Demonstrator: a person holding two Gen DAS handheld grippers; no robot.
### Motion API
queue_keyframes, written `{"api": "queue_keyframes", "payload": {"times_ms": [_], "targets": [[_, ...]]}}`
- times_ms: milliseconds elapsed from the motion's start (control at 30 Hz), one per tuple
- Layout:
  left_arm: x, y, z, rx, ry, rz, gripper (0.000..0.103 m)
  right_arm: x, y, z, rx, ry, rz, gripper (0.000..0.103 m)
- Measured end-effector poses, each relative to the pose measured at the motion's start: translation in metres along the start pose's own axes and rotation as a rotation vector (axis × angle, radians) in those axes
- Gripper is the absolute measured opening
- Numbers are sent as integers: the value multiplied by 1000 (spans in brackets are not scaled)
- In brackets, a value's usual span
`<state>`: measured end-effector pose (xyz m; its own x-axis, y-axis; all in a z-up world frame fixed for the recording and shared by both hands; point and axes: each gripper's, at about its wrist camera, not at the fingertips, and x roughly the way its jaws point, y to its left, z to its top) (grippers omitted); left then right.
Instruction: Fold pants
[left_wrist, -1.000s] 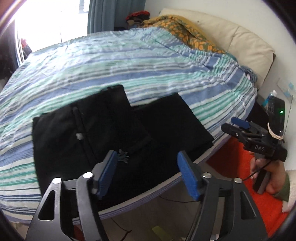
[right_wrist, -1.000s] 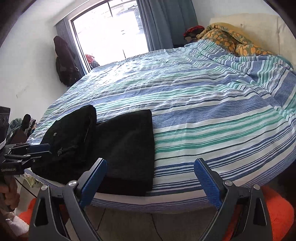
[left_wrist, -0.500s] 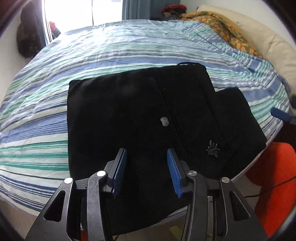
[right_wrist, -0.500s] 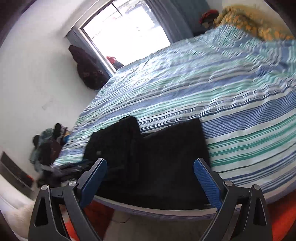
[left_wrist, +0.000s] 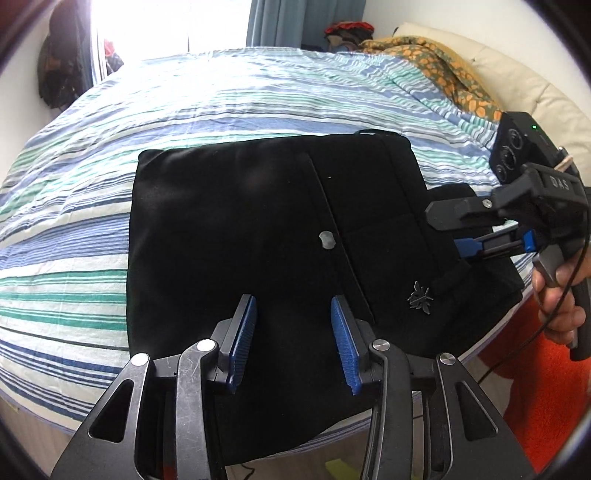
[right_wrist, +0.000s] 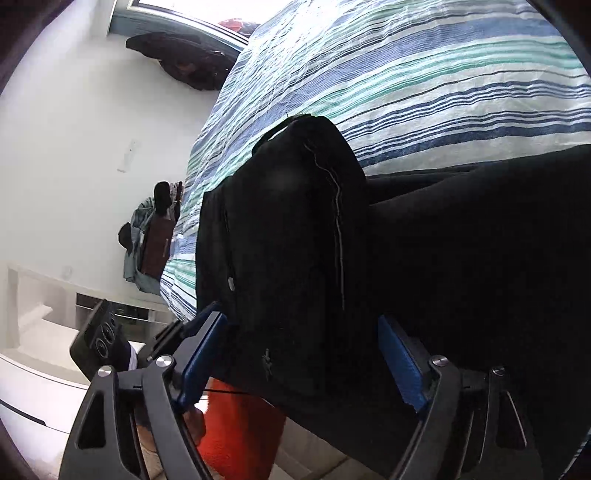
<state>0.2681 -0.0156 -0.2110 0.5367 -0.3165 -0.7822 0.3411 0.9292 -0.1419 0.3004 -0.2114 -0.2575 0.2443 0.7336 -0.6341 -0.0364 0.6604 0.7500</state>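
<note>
The black pants (left_wrist: 258, 229) lie folded near the front edge of the striped bed (left_wrist: 184, 92), with a small metal button (left_wrist: 327, 240) and a bee emblem (left_wrist: 419, 297) on top. My left gripper (left_wrist: 295, 347) is open and empty, just above the near edge of the pants. My right gripper (left_wrist: 448, 230) comes in from the right, turned on its side, over the right part of the pants. In the right wrist view the right gripper (right_wrist: 303, 358) is open, its blue pads either side of the pants' folded edge (right_wrist: 295, 258).
A yellow patterned blanket (left_wrist: 439, 70) and a cream headboard (left_wrist: 535, 96) are at the far right of the bed. An orange rug (left_wrist: 546, 406) lies on the floor beside the bed. A dark coat (right_wrist: 184, 62) hangs near the window.
The left gripper has narrowed from wide open and moved over the pants. The right gripper has rolled onto its side and moved in close to the pants' right part.
</note>
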Motion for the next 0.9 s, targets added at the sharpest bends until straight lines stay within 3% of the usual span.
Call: {"api": "queue_keyframes", "payload": {"times_ms": [33,133,167,233,300,367,467,700,800,900], "targets": [[-1,1,-1,-1,-3,2,44,2,1,-1,0,4,-10,72],[-2,3,0,-4,3,4,46,6,14,-2,-88,27,-113,32],[-5,3,2,1,11,19,52,4,18,-3,-108,21,-119,29],[-16,6,11,-3,20,59,64,-5,34,-5,-150,-2,-110,25],[-40,12,20,-35,-30,37,66,-25,50,-6,-186,-46,-58,22],[-62,19,26,-64,-83,19,75,-47,66,-9,-221,-82,-13,21],[-90,27,31,-85,-149,13,78,-77,75,-15,-244,-115,-1,20],[-95,26,29,-92,-158,-22,78,-138,30,-24,-157,-187,-32,13],[-84,20,27,-77,-129,-25,78,-132,-2,-28,-60,-144,-41,13],[-77,20,18,-81,-97,-34,78,-119,-14,-31,-49,-131,-108,13]]}}
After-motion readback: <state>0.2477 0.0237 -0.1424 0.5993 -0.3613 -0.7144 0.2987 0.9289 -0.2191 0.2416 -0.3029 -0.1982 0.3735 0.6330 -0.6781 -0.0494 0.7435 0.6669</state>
